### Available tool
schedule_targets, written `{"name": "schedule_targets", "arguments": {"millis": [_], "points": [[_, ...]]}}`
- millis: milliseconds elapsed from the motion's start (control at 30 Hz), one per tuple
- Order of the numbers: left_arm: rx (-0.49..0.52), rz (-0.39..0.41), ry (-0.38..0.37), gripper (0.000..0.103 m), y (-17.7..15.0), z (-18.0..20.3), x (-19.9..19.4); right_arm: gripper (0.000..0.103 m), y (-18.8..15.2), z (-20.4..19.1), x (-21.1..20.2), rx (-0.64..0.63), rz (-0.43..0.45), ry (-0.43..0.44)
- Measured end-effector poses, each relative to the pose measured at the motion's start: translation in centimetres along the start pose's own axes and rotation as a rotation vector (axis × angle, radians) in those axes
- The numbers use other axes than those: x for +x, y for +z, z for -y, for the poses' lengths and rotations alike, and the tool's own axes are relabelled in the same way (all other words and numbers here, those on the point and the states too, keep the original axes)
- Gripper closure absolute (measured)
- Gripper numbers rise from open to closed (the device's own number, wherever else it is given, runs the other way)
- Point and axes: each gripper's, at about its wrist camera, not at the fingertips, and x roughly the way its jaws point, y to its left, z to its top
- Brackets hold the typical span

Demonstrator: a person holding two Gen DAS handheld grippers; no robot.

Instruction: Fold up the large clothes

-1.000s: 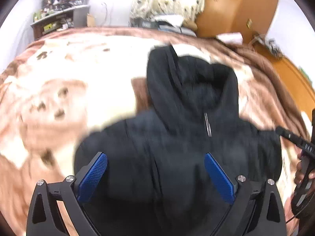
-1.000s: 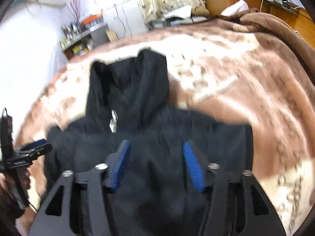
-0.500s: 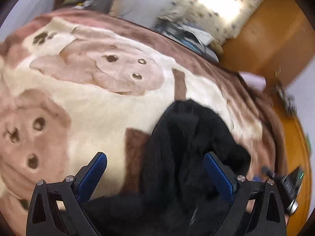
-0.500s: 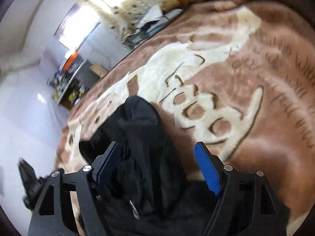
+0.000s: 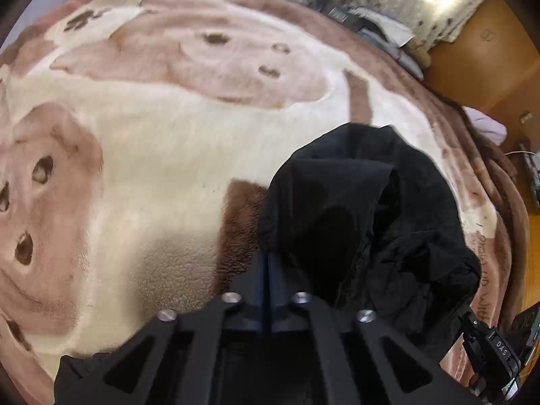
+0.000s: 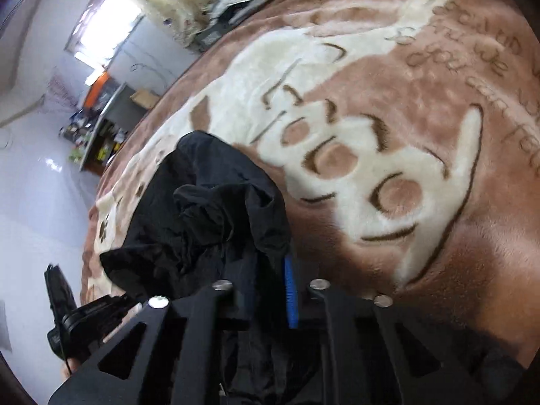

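Observation:
A black hooded jacket lies on a brown and cream blanket on a bed. Its hood is bunched up in front of both grippers. My left gripper is shut on the hood's left edge, down at the blanket. The same jacket fills the lower left of the right wrist view. My right gripper is shut on the hood's right edge, with black cloth between the blue pads. The other gripper shows at the edge of each view.
The blanket spreads wide beyond the hood on both sides. A wooden wardrobe and a pile of things by the window stand past the far edge. A cluttered shelf stands at the far left wall.
Both grippers were open over the jacket's body a second ago. They have moved forward to the hood and closed on its two sides.

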Motion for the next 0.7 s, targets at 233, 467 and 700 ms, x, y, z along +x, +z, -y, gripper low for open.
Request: {"name": "schedule_targets", "arguments": {"millis": [233, 467, 700], "points": [[0.029, 0.072, -0.05, 0.102, -1.0, -0.8, -4.2, 0.096, -2.2, -1.5, -3.4, -0.139, 0.06, -0.043], [0.1, 0.188, -0.176, 0.103, -4.4, -1.3, -10.2, 0.096, -6.6, -4.8, -9.1, -0.407, 0.166, -0.065], [0.091, 0.189, -0.247, 0.103, -10.9, -5.1, -13.4, 0.096, -14.0, -4.3, -13.1, -0.616, 0.224, -0.148]]}}
